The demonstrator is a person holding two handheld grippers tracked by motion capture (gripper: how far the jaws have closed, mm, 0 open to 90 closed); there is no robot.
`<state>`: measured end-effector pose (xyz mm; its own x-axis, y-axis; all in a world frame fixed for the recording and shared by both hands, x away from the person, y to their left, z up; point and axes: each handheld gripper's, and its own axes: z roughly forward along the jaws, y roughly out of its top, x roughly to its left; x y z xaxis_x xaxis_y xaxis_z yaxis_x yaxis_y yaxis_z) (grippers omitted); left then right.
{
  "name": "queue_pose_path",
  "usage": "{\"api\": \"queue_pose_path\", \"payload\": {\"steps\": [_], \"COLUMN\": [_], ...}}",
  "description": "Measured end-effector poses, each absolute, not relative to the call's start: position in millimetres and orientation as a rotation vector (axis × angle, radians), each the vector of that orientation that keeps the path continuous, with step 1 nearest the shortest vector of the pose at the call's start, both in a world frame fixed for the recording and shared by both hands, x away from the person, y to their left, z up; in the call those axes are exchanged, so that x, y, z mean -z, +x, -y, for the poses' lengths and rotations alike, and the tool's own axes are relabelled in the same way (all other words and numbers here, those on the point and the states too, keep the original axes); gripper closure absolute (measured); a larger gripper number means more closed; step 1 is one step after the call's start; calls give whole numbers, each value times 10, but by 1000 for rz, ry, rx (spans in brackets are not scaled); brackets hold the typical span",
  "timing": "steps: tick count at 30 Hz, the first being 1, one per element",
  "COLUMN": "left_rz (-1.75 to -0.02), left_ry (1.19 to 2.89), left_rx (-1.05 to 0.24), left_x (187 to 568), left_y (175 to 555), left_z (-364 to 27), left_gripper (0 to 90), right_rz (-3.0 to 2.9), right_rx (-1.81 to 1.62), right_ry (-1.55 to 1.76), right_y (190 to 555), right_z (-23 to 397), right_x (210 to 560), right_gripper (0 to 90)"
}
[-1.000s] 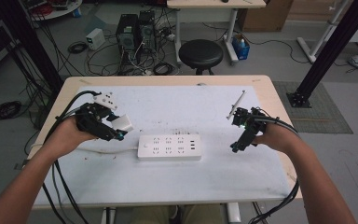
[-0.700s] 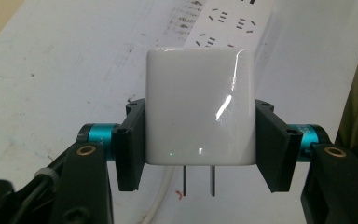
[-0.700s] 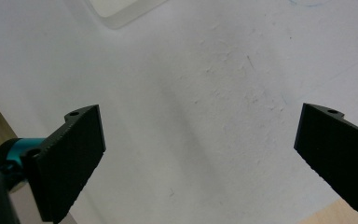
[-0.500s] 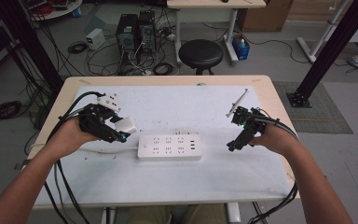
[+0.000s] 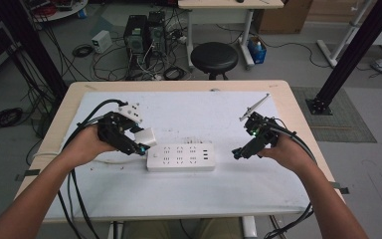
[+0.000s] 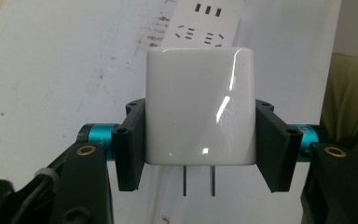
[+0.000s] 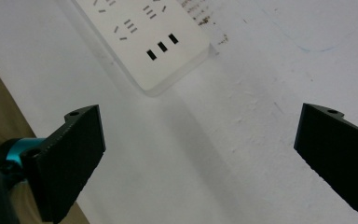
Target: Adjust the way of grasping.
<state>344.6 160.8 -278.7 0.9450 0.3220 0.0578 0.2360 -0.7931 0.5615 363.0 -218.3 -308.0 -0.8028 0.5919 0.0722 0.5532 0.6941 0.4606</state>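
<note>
The white plug adapter (image 6: pixel 199 106) sits clamped between the jaws of your left gripper (image 6: pixel 200 140), one black jaw pressed flat against each side of its glossy body. Its two metal prongs (image 6: pixel 198 181) stick out from the edge facing the camera in the left gripper view. In the high view your left gripper (image 5: pixel 138 142) carries that adapter (image 5: pixel 144 136) above the table, just beside the left end of the white power strip (image 5: pixel 180 157), and your left hand (image 5: pixel 87 144) is wrapped around the gripper body with black cables trailing back along your forearm.

Over on the other side, your right gripper (image 7: pixel 200 154) has its jaws spread wide with nothing between them, just the white table cover (image 7: pixel 242 130) below. The near end of the power strip (image 7: pixel 144 44) shows beyond the jaws, with three small slots in a row at that end. From above, your right gripper (image 5: pixel 239 152) hangs near the strip's right end without touching it, your right hand (image 5: pixel 287 152) behind it.

The strip lies flat near the middle of the table (image 5: pixel 298 107), socket face up. Past the far edge stand a black stool (image 5: pixel 214 57) and a tangle of cables on the floor.
</note>
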Motion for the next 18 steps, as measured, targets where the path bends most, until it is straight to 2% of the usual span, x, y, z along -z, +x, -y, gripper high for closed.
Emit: {"api": "queue_pose_path", "payload": {"steps": [18], "left_rz": [-228], "left_ry": [2475], "left_rx": [-206], "left_x": [2861], "left_y": [3429], "left_z": [-1376], "left_gripper": [425], "right_rz": [-2738], "right_rx": [-1169], "right_ry": [1316], "right_y": [3585], "right_z": [2265], "right_x": [3163], "right_gripper": [30]}}
